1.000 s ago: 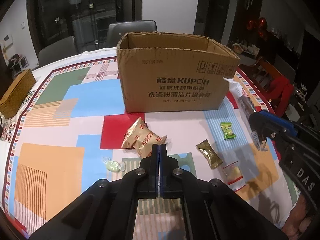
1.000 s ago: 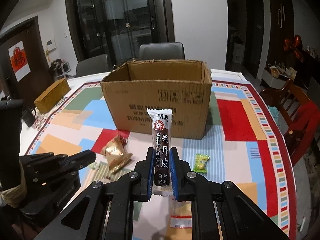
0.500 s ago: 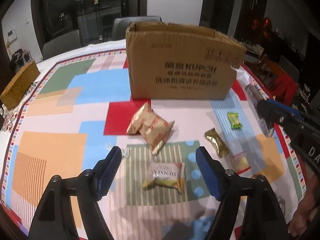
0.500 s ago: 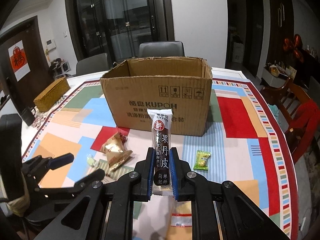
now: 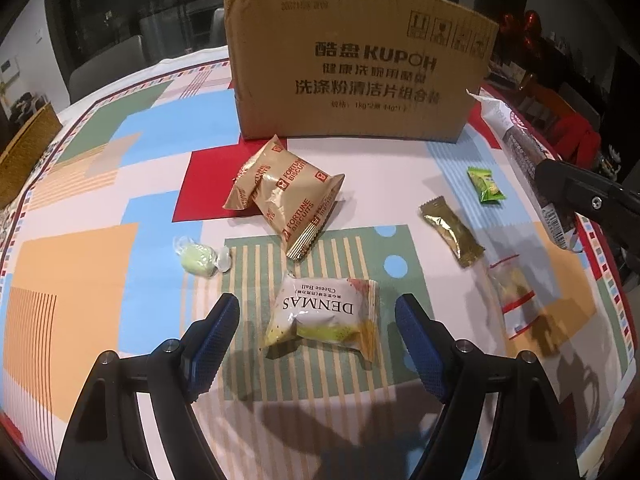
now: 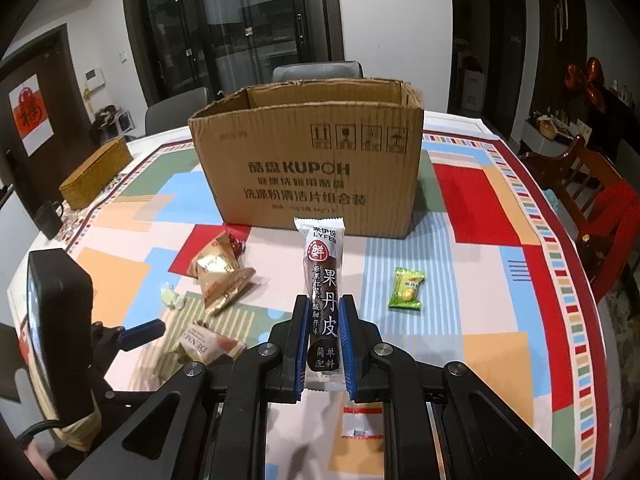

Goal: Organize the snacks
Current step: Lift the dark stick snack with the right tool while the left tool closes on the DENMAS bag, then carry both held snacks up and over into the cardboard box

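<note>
- The left hand-held gripper (image 5: 316, 320) was spread wide, low over the tabletop (image 5: 120, 200), with the white DENMAS cheese ball pack (image 5: 326, 318) lying flat between its two blue fingers (image 5: 212, 336); no finger touched the pack.
- The right hand-held gripper (image 6: 323, 338) was pinching the fruit leather bar (image 6: 323, 280), a long dark snack in a clear and white wrapper, by its lower half; the bar stood upright above the fingers.
- The cardboard box (image 6: 316, 160) stood open at the far side of the tabletop, behind all the snacks.
- Two gold fortune biscuit packs (image 5: 286, 200) lay one over the other just in front of the box.
- A pale green wrapped candy (image 5: 200, 258) lay to the left of the DENMAS pack, near the left finger but apart from it.
- A gold sachet (image 5: 452, 230) and a small green candy pack (image 5: 486, 184) lay to the right, apart from each other.
- A clear bag with a red strip (image 5: 512, 296) lay near the tabletop's right edge, in shadow; its content was not clear to me.
</note>
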Demonstrator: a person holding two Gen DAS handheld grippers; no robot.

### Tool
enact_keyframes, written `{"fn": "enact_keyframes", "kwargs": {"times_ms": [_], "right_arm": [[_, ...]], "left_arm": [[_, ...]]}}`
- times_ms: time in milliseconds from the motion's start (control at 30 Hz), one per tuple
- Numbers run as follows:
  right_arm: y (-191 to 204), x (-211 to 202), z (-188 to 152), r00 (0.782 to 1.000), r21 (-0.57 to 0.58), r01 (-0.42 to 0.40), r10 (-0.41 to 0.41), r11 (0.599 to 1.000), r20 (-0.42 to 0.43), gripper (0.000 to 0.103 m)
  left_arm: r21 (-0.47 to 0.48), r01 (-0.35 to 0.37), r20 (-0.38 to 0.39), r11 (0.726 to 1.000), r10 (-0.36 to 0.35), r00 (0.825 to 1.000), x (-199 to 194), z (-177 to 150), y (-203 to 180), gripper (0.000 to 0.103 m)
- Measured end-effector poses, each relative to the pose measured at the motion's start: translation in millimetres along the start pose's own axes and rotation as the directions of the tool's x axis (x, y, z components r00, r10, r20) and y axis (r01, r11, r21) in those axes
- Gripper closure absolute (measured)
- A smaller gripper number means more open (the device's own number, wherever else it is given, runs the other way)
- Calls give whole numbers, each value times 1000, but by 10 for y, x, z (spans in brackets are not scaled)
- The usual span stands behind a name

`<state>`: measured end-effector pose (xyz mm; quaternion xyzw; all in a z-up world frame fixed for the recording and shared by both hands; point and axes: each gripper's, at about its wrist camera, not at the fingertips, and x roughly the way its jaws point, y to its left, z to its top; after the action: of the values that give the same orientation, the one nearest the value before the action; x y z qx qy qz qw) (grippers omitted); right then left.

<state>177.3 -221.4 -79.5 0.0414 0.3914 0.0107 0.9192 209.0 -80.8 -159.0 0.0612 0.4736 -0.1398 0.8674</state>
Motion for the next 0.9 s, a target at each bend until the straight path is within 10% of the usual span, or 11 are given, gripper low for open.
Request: {"fn": "enact_keyframes", "kwargs": {"times_ms": [433, 900], "right_arm": [[2, 58, -29, 1000, -4, 12, -12, 1000, -15, 87], [-23, 12, 25, 1000, 2, 6, -6, 1000, 3, 87]], "left_arm": [[33, 22, -14, 999, -21, 1000, 170, -34, -59, 55], [5, 15, 39, 1000, -15, 999, -101, 100, 6, 59]]}}
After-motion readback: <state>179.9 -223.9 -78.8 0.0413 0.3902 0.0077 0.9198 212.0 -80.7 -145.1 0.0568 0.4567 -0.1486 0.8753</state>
